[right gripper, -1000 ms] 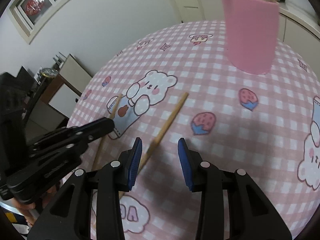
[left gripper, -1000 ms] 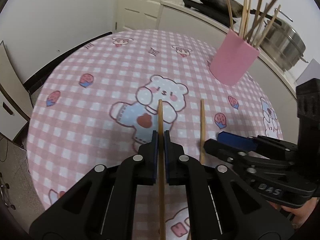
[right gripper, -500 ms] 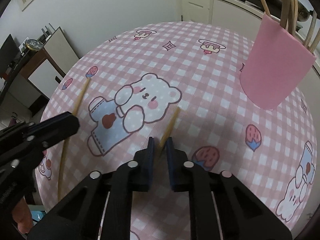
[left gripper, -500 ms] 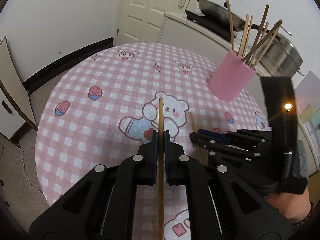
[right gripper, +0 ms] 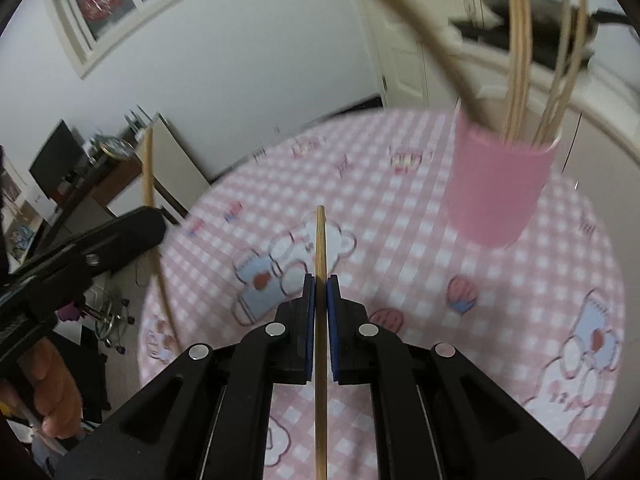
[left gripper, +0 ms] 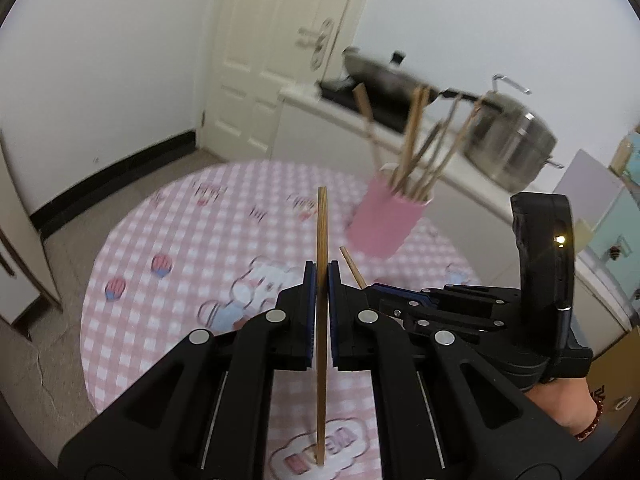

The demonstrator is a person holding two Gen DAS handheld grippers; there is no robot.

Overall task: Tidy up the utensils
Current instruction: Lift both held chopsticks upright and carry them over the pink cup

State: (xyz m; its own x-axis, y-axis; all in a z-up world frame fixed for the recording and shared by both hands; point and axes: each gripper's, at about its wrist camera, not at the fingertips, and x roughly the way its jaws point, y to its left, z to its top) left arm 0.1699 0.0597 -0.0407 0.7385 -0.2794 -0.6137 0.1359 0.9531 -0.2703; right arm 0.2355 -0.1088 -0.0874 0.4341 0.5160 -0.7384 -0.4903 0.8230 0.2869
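Note:
My left gripper point(left gripper: 319, 270) is shut on a wooden chopstick point(left gripper: 321, 232) and holds it above the round table. My right gripper point(right gripper: 319, 282) is shut on a second wooden chopstick point(right gripper: 320, 240), also lifted off the cloth. The right gripper shows in the left wrist view point(left gripper: 370, 289) with its chopstick tip point(left gripper: 351, 265). The left gripper's chopstick shows in the right wrist view point(right gripper: 150, 184) at the left. A pink cup point(left gripper: 386, 222) holding several chopsticks stands at the table's far right; it also shows in the right wrist view point(right gripper: 500, 184).
The table wears a pink checked cloth with bear prints point(left gripper: 200, 248). Behind it a white counter point(left gripper: 312, 120) carries a wok point(left gripper: 384, 80) and a steel pot point(left gripper: 516, 140). A white door point(left gripper: 276, 60) is at the back. A desk point(right gripper: 92, 176) stands at the left.
Both grippers have risen off the table with their chopsticks. The right gripper, open a second ago, shut on the second chopstick and lifted it. The views now tilt up toward the pink cup.

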